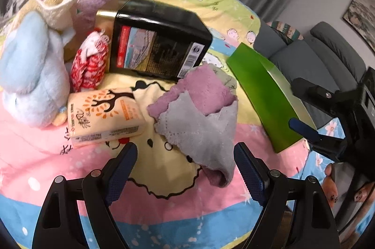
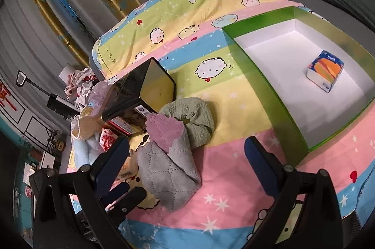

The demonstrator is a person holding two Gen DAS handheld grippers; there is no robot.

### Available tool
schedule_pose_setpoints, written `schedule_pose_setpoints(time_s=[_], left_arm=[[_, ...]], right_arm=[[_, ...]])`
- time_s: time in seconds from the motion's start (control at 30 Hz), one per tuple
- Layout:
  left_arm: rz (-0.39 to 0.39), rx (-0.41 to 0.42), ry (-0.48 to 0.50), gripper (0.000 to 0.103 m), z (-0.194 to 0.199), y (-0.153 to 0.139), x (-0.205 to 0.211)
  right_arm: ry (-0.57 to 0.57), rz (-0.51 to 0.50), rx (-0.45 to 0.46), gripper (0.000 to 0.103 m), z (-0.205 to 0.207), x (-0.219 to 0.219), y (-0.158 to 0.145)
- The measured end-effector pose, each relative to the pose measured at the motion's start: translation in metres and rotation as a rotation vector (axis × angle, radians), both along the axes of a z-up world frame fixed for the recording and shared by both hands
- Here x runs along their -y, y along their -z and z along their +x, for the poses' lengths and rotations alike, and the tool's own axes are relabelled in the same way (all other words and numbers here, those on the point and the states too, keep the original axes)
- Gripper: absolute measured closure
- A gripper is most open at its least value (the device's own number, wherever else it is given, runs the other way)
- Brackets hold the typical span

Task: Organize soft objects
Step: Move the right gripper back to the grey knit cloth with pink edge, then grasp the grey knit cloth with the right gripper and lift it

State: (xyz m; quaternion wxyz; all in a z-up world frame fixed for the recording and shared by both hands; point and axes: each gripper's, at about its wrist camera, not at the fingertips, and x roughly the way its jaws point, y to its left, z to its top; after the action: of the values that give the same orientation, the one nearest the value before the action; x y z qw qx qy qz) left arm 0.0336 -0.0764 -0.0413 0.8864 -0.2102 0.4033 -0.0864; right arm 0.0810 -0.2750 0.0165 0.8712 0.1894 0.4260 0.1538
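A bed covered by a cartoon-print blanket (image 1: 164, 169) in pink, yellow, green and blue bands is seen from both wrist views; the left tool (image 1: 185, 169) is held with its fingers spread wide and nothing between them, hovering just before a grey cloth (image 1: 201, 131) wrapped around a pink cloth (image 1: 201, 87); the right tool (image 2: 187, 162) is likewise spread wide and holds nothing, with the same bundle lying near its left finger; a green towel (image 2: 196, 120) touches the bundle behind; a tissue pack (image 1: 105, 115), a blue plush toy (image 1: 32, 70) and a black tin (image 1: 161, 42) are gathered at the left; a green box (image 2: 269, 84) with a white inside is at the right, containing one small tissue packet (image 2: 325, 70).
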Motion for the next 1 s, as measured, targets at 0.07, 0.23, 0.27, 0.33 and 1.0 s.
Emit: schedule_pose_setpoints(time_s=[0.07, 0.23, 0.27, 0.33, 1.0], left_arm=[[0.004, -0.004, 0.012, 0.018, 0.0, 0.001, 0.003], [0.011, -0.012, -0.004, 0.018, -0.001, 0.002, 0.005], [0.02, -0.015, -0.006, 0.018, 0.0, 0.003, 0.004], [0.039, -0.022, -0.012, 0.018, 0.0, 0.003, 0.005], [0.06, -0.031, 0.006, 0.018, -0.001, 0.008, 0.017]], right_arm=[[-0.003, 0.003, -0.011, 0.005, 0.001, 0.0, 0.002], [-0.005, 0.003, -0.03, 0.005, 0.004, -0.002, 0.006], [-0.006, 0.0, -0.031, 0.005, 0.004, -0.001, 0.006], [-0.006, -0.008, -0.038, 0.005, 0.004, -0.002, 0.008], [-0.165, 0.112, -0.174, 0.022, 0.017, -0.025, 0.037]])
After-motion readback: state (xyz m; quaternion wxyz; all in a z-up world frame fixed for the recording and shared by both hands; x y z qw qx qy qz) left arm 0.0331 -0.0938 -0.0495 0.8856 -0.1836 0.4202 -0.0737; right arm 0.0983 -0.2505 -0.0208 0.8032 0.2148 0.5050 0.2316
